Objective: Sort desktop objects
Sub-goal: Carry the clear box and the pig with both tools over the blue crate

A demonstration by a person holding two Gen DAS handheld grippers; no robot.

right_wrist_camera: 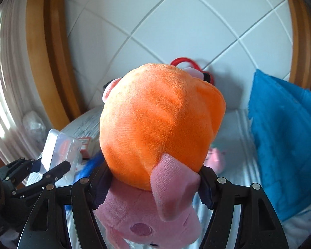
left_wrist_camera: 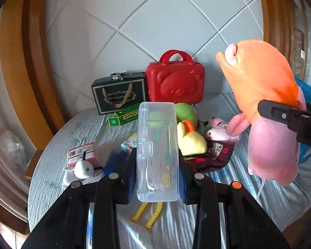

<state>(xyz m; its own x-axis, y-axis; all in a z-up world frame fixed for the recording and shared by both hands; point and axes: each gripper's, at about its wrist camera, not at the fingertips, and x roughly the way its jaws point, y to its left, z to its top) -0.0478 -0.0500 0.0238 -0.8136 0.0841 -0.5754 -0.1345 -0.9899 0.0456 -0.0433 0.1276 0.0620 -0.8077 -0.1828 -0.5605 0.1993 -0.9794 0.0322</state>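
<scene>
the left claw (left_wrist_camera: 157, 178) is clenched on a clear plastic box (left_wrist_camera: 157, 151), held above the worktop (left_wrist_camera: 51, 166). the right claw (right_wrist_camera: 153, 184) grips an orange and pink plush pig (right_wrist_camera: 161, 120), also lifted. below lie a yellow duck plush (left_wrist_camera: 191, 139), a small white plush (left_wrist_camera: 83, 169), a red bear case (left_wrist_camera: 175, 83) and a dark green box (left_wrist_camera: 119, 95) by the tiled wall.

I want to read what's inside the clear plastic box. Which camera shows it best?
The left wrist view: the clear rectangular plastic box sits centred and close between the left hand-held gripper pads, latch facing the camera, contents dimly visible. The right wrist view shows it only small at the left edge, blurred, beside the orange-and-pink plush toy.
</scene>
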